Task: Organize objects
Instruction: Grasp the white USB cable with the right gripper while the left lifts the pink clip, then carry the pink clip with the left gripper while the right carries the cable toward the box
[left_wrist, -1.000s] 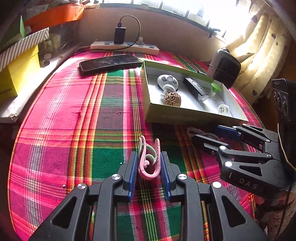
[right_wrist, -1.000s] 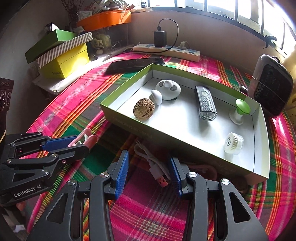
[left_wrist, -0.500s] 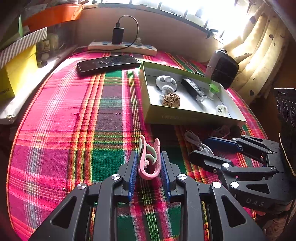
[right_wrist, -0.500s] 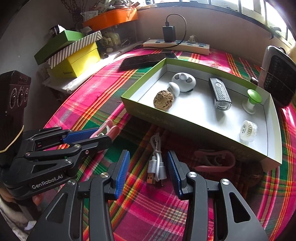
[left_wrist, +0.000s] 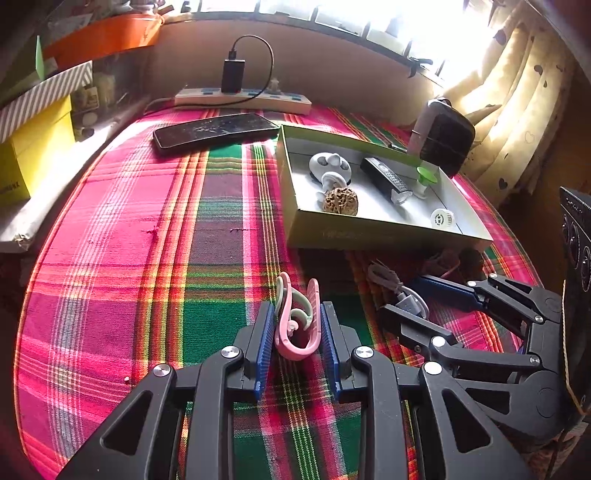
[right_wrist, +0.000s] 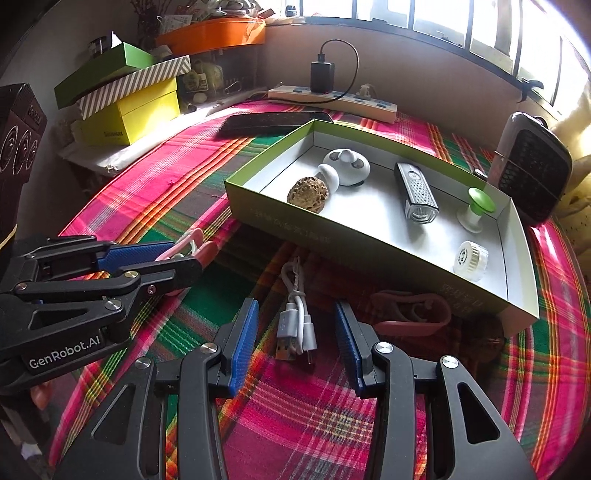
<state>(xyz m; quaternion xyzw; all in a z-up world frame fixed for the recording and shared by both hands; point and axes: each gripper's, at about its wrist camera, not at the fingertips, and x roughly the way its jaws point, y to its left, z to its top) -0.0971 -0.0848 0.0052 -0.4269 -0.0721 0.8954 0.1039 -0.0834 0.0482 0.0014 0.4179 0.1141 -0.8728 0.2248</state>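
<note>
My left gripper (left_wrist: 297, 334) is clamped on a pink clip (left_wrist: 297, 321) above the plaid worktop (left_wrist: 147, 229). My right gripper (right_wrist: 295, 332) is spread wide around a coiled white USB cable (right_wrist: 295, 317), just beside the green tray (right_wrist: 332, 236).

Open plaid tablecloth (left_wrist: 122, 236): free passage, far-left of my left gripper (left_wrist: 297, 332). Shallow green-rimmed cardboard tray (right_wrist: 321, 230): blocks the far-right side. Bundled white USB cable (right_wrist: 295, 317): between my right gripper's (right_wrist: 295, 328) spread fingers. Black phone (left_wrist: 214, 131): far edge.
</note>
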